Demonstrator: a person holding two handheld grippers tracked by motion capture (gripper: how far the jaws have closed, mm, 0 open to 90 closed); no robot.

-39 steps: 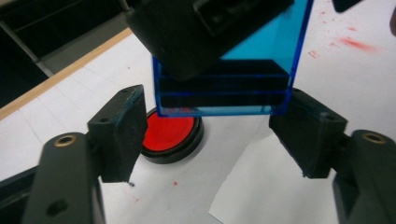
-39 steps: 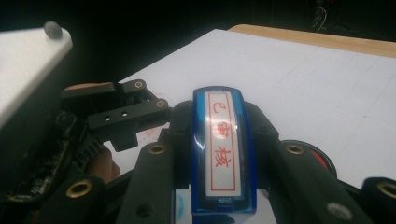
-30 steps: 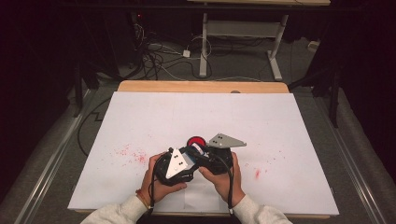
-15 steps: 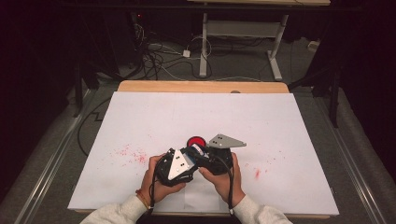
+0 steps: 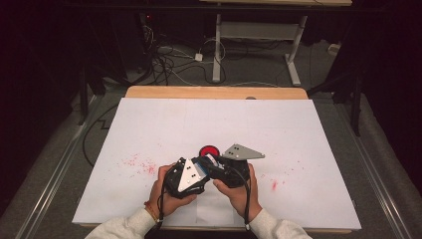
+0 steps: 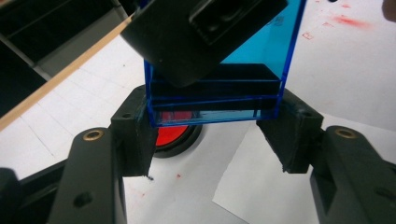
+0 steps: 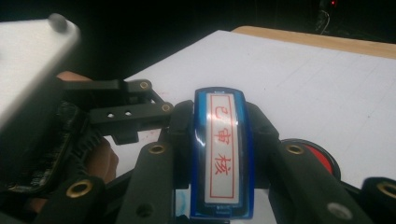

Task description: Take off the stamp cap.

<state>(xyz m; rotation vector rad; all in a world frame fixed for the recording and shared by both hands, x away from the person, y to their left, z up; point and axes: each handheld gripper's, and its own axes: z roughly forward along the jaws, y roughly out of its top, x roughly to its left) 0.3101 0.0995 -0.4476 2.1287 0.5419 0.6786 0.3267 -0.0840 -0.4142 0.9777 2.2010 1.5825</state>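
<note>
A blue see-through stamp (image 5: 208, 161) with a white label of red characters (image 7: 222, 154) is held between both grippers, low over the table. My left gripper (image 5: 201, 167) is shut on its lower part (image 6: 261, 60), one pad on each side edge. My right gripper (image 5: 215, 163) is shut on it as well, and its own view has the label facing the camera between the jaws (image 7: 219, 140). A round red ink pad in a black case (image 5: 209, 150) lies on the table just beyond the stamp (image 6: 170, 133). The person's hands wrap both gripper bodies.
A white sheet covers the table (image 5: 199, 119), with red ink smudges at left (image 5: 139, 164) and right (image 5: 273, 185). A smaller loose paper (image 5: 214, 209) lies under the hands. The wooden far edge (image 5: 214, 92) borders a dark floor with cables.
</note>
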